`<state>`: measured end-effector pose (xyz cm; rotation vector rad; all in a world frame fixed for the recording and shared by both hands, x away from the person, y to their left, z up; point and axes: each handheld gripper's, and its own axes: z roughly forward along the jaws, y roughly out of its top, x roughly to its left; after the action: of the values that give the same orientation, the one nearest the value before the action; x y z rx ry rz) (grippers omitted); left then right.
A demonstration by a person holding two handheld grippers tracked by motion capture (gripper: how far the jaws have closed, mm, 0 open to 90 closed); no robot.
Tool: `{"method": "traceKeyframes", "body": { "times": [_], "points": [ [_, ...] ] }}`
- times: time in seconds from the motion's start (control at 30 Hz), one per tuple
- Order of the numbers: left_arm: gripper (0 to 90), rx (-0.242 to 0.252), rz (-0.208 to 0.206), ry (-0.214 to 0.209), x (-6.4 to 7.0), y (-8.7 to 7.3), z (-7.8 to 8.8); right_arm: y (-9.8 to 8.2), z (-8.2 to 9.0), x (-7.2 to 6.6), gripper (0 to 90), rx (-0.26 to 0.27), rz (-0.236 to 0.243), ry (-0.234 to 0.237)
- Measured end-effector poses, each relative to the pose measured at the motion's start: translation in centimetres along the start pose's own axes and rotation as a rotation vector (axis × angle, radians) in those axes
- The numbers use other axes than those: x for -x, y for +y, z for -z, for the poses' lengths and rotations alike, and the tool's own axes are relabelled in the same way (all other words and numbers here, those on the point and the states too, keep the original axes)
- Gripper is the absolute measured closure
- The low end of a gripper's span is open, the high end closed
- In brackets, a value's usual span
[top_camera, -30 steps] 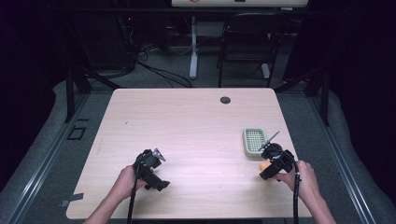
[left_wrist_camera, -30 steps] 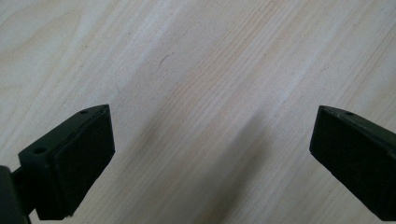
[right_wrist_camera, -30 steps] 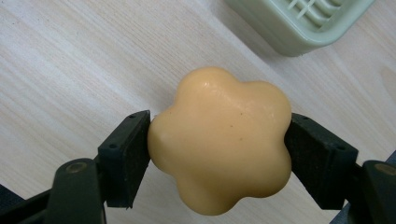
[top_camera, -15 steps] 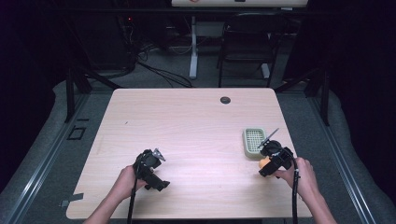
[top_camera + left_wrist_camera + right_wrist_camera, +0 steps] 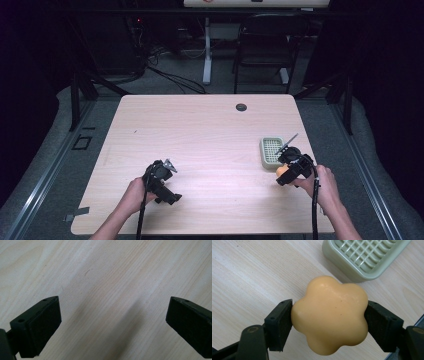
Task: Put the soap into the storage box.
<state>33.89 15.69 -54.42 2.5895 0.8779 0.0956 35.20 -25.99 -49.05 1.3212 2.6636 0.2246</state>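
Note:
An orange flower-shaped soap bar (image 5: 330, 315) sits squeezed between the jaws of my right gripper (image 5: 329, 317), held just above the wooden table. In the high view that right gripper (image 5: 286, 172) hovers at the table's right side with the soap (image 5: 281, 171) below it, just in front of a pale green slotted soap dish (image 5: 270, 151). The same dish (image 5: 364, 257) lies beyond the soap in the right gripper view. My left gripper (image 5: 167, 196) rests low at the front left of the table; its jaws (image 5: 112, 322) stand wide apart over bare wood, holding nothing.
The light wooden table (image 5: 200, 135) has a small dark round grommet (image 5: 241, 107) near its far edge. Behind the table stand a black chair (image 5: 262, 50) and cables on the floor. A person's hands enter from the bottom edge.
The right gripper with the soap has shifted slightly toward the soap dish. The left gripper has stayed where it was.

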Motion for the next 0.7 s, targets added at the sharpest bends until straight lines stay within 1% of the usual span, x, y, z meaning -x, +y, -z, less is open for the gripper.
{"method": "traceKeyframes", "body": {
  "times": [0.03, 0.07, 0.1, 0.13, 0.2, 0.23, 0.27, 0.33, 0.4, 0.43, 0.47, 0.5, 0.53, 0.57, 0.63, 0.7],
  "points": [
    [0.0, 0.000, 0.000, 0.000, 0.0, 0.0, 0.0, 0.0, -0.1, -0.1, 26.5, 0.015, -0.011, 0.000],
    [0.0, 0.000, 0.000, -0.001, 0.0, 0.0, 0.0, 0.2, 0.0, 0.0, 26.4, -0.001, -0.001, 0.002],
    [0.0, 0.000, 0.000, -0.001, 0.0, 0.0, 0.0, 0.2, 0.0, 0.0, 26.4, 0.002, 0.001, 0.001],
    [0.0, 0.000, 0.000, -0.001, 0.0, 0.0, 0.0, 0.2, -0.2, -0.1, 26.4, 0.021, -0.012, 0.002],
    [0.0, 0.000, 0.000, -0.002, 0.0, 0.0, 0.0, 0.5, 0.1, 0.1, 26.4, -0.020, 0.010, -0.001],
    [0.0, 0.000, 0.000, -0.002, 0.0, 0.0, 0.0, 0.4, -0.2, 0.0, 26.4, 0.021, -0.017, 0.004],
    [0.0, 0.000, 0.000, -0.002, 0.0, 0.0, 0.0, 0.5, 0.0, 0.1, 26.5, 0.000, 0.000, 0.001],
    [0.0, 0.000, 0.000, -0.002, 0.0, 0.0, 0.0, 0.7, 0.0, 0.2, 26.5, -0.005, 0.002, -0.005],
    [0.0, 0.000, 0.001, -0.002, 0.0, 0.0, 0.0, 0.9, -0.1, 0.2, 26.4, 0.001, 0.001, 0.000],
    [0.0, 0.001, 0.001, -0.002, 0.0, 0.0, 0.0, 1.0, -0.3, 0.1, 26.5, 0.021, -0.011, 0.002],
    [0.0, 0.001, 0.001, -0.002, 0.0, 0.0, 0.0, 1.0, -0.3, 0.1, 26.5, 0.021, -0.011, 0.002],
    [0.0, 0.000, 0.001, -0.002, 0.0, 0.0, 0.0, 1.1, -0.1, 0.2, 26.4, 0.001, -0.004, 0.004],
    [0.0, 0.000, 0.001, -0.002, 0.0, 0.0, 0.0, 1.2, -0.2, 0.2, 26.5, 0.009, -0.004, -0.005],
    [0.0, 0.000, 0.001, -0.002, 0.0, 0.0, 0.0, 1.4, -0.1, 0.3, 26.5, -0.004, 0.003, 0.004],
    [0.0, 0.001, 0.001, -0.002, 0.0, 0.0, 0.0, 1.6, -0.1, 0.3, 26.5, -0.002, 0.006, 0.002],
    [0.0, 0.001, 0.002, -0.003, 0.0, 0.0, 0.0, 1.7, -0.3, 0.2, 26.4, 0.020, -0.010, 0.001]
  ]
}}
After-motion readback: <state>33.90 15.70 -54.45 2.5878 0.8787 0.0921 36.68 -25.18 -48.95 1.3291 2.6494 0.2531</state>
